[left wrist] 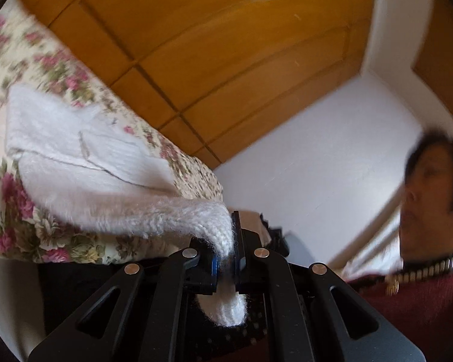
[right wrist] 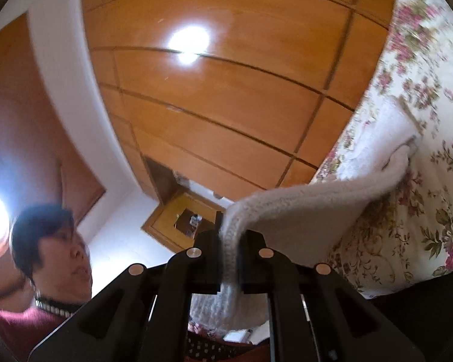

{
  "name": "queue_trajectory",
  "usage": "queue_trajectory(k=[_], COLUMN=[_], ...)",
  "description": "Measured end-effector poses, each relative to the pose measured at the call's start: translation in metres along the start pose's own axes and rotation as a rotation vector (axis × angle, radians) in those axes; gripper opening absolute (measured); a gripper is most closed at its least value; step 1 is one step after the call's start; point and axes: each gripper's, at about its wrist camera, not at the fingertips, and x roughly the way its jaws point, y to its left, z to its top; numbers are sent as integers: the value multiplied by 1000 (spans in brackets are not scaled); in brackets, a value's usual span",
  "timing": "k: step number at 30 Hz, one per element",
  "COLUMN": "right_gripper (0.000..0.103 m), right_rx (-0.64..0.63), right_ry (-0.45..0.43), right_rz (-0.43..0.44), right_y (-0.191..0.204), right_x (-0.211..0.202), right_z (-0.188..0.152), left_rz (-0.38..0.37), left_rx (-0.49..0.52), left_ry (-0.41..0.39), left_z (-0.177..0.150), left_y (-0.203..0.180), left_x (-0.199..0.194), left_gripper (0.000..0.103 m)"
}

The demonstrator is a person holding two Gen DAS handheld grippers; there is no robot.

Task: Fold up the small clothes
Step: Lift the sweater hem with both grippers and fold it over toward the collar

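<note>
**Both grippers clamped on a white knitted garment lifted off a flowered bed**

The left gripper has its two black jaws pressed together on a thick fold of a white knitted garment. The wool bunches between the pads and a rounded lump of it pokes out on the near side of the jaws, toward the camera. From the grip, the knit rises and stretches away to the left, where the rest of the garment lies spread on a flowered bedspread, cream with pink roses and green leaves. A ribbed panel and a seam show on the flat part of the garment.

The right gripper is likewise closed tight on an edge of the same white knitted garment. The wool is squeezed thin between the pads and hangs out below them in a loose clump. From there the fabric sweeps up and to the right, and its far end rests on the flowered bedspread.

Behind both grippers stand glossy orange-brown wooden cupboard doors and a white wall. A bright light reflects off the wood in the right wrist view. A person in a dark red sweater is at the edge of each view, blurred.
</note>
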Motion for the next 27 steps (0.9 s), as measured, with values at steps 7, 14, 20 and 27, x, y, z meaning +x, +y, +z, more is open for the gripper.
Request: queue_trajectory(k=[7,14,20,27], right_gripper=[6,6,6,12], right_rx=[113,158,213,270], right_ry=[-34,-48,-74,-86], right_rz=[-75,-140,-245,-394], right_y=[-49,-93,-138,-194], right_x=[36,85,116,135], right_z=[32,78,109,127], left_rz=[119,193,295,520], left_rx=[-211,-236,-216,-221], left_ry=[-110,-118,-130,-136], left_z=[29,75,113,131], left_y=[65,97,134,181], left_x=[4,24,57,86], left_gripper=[5,5,5,13])
